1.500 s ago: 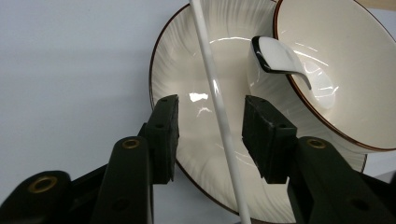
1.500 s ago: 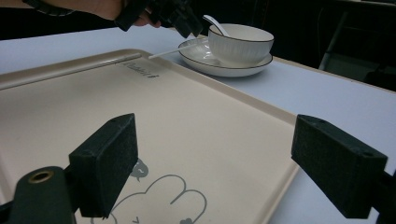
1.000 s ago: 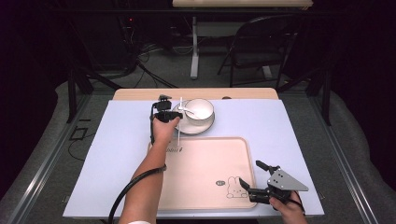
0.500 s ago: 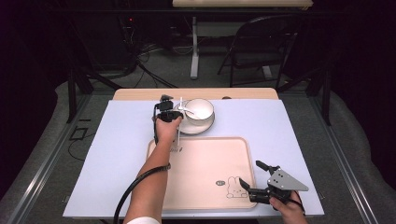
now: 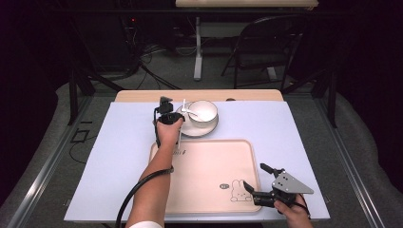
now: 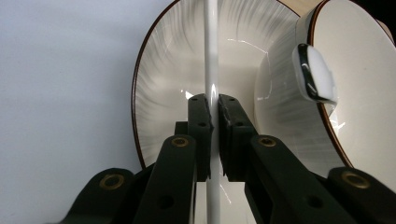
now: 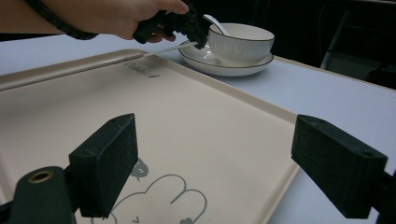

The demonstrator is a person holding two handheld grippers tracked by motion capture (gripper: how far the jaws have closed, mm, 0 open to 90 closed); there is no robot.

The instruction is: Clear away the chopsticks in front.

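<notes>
Table (image 5: 119, 156): pale blue top, fills the middle of the high view
Tray (image 5: 209, 175): beige, rabbit drawing, lower centre
Saucer (image 5: 190, 129): white, dark rim, just above the tray
Bowl (image 5: 203, 110): white, stands on the saucer, a spoon (image 5: 195, 113) inside
Right gripper (image 5: 259, 183): lower right, jaws wide apart, holds nothing
Left gripper (image 6: 214, 105): jaws closed on a thin white chopstick (image 6: 211, 51), over the saucer's left part

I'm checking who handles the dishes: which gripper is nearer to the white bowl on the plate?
Left. The left gripper is beside the bowl, shut on a thin white stick over the plate. The right gripper is open at the tray's near right corner.
</notes>
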